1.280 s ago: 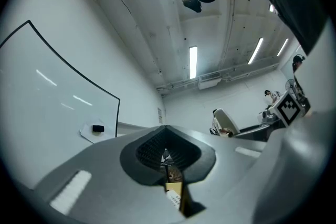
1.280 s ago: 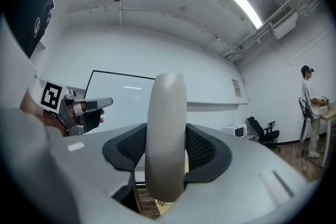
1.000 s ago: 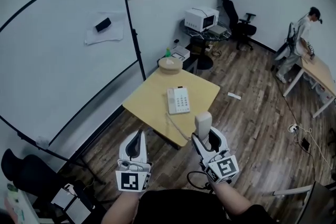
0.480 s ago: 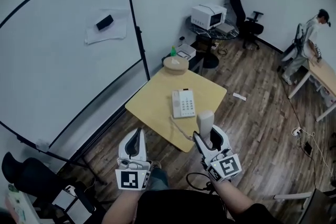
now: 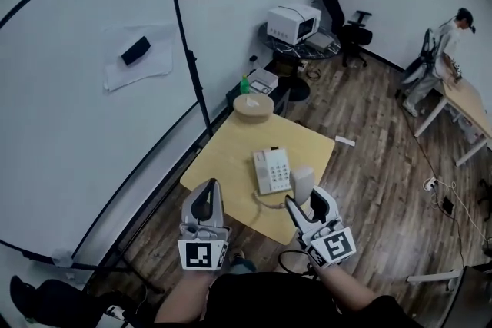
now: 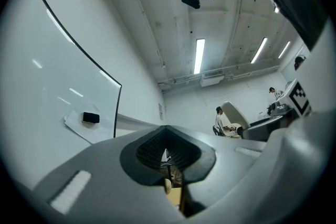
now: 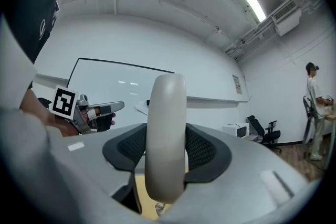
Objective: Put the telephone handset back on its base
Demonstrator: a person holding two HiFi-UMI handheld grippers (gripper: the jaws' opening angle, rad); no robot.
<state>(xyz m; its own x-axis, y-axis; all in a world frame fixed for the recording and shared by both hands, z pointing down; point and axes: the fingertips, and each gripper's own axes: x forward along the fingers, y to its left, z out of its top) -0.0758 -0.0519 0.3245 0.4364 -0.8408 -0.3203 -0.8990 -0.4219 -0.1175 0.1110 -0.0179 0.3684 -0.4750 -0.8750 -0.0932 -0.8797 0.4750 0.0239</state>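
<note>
Wood-plank floor (image 5: pixel 369 134) runs under a square yellow tabletop (image 5: pixel 231 157) that stands near a large whiteboard (image 5: pixel 77 88). A dark eraser (image 5: pixel 135 51) sits on a sheet of paper stuck to the board. The telephone base (image 5: pixel 272 170) lies flat near the middle of the tabletop, keypad up, and its cradle side is bare. A round, flat tan box (image 5: pixel 253 106) sits at the tabletop's far corner.

The right gripper (image 5: pixel 306 201) hovers at the near edge of the tabletop, just beside the base. Its fingers are clamped on the telephone handset (image 7: pixel 165 134), one pad pressing on each side. The handset stands upright between them, with its rounded top rising well above the fingers. The handset is off the base and close to the base's right side in the head view. A coiled cord (image 5: pixel 269 205) runs from the near end of the base toward the handset.

The left gripper (image 5: pixel 204 200) is held off the tabletop's near left edge, pointing up and away. Its fingers are brought together with only a thin slit between them, and they grip nothing.

At the back of the room, a white microwave (image 5: pixel 293 23) sits on a small round table beside a black office chair (image 5: pixel 350 31). A person (image 5: pixel 442 57) stands at another desk on the right.
</note>
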